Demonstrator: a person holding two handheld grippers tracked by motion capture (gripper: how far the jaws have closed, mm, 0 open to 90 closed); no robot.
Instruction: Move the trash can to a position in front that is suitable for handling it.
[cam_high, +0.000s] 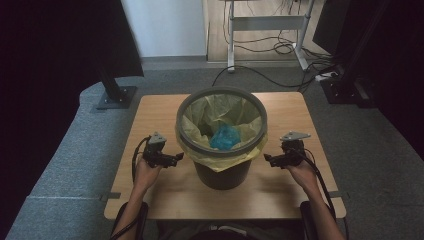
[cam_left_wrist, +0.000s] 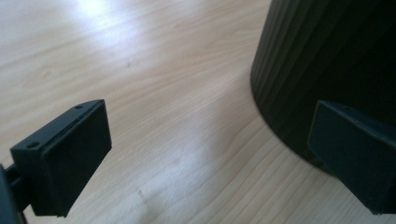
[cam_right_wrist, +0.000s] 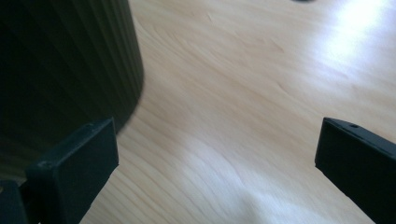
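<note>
A dark bin (cam_high: 222, 172) with a grey rim stands mid-table, lined with a yellowish bag (cam_high: 218, 114). A crumpled blue item (cam_high: 225, 137) lies inside it. My left gripper (cam_high: 179, 158) hovers just left of the bin, open, jaws pointing at its side. My right gripper (cam_high: 267, 159) is just right of the bin, open too. In the left gripper view the ribbed bin wall (cam_left_wrist: 327, 60) fills the upper right, behind the right jaw, and my left gripper (cam_left_wrist: 210, 163) has only table between its jaws. In the right gripper view the bin wall (cam_right_wrist: 60, 60) is at the left, and my right gripper (cam_right_wrist: 217, 172) holds nothing.
The wooden table (cam_high: 160, 112) has bare board around the bin. A black stand (cam_high: 116, 95) rises beyond the far left corner. Grey carpet, a desk frame (cam_high: 267, 30) and cables (cam_high: 280, 50) lie further back. Dark curtains flank both sides.
</note>
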